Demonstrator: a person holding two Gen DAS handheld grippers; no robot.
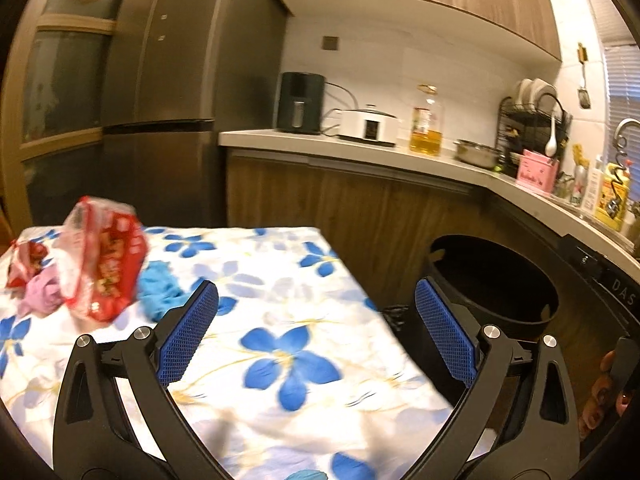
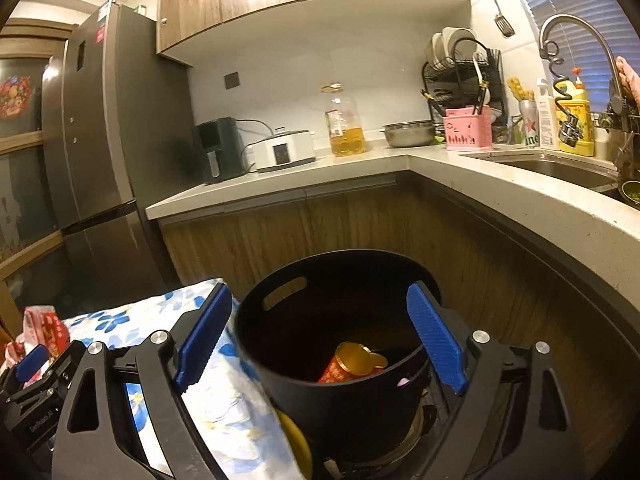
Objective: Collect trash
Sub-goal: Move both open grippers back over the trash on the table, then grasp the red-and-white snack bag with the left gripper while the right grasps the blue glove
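Observation:
A red and clear snack bag [image 1: 100, 264] stands at the far left of the flower-print table [image 1: 288, 360], with a smaller red wrapper [image 1: 24, 264], a pink scrap [image 1: 44, 296] and a blue scrap [image 1: 158, 292] beside it. My left gripper [image 1: 316, 286] hangs open and empty over the table, to the right of that pile. The black round bin [image 2: 340, 396] stands on the floor by the table's edge. It holds a red can with a gold lid [image 2: 352, 360]. My right gripper [image 2: 320, 292] is open and empty above the bin's mouth.
A grey counter [image 2: 400, 164] wraps around behind and to the right of the bin, with appliances, an oil bottle [image 2: 344, 124] and a sink [image 2: 560, 168]. A tall fridge [image 2: 100, 140] stands on the left. Something yellow [image 2: 298, 440] lies beside the bin's base.

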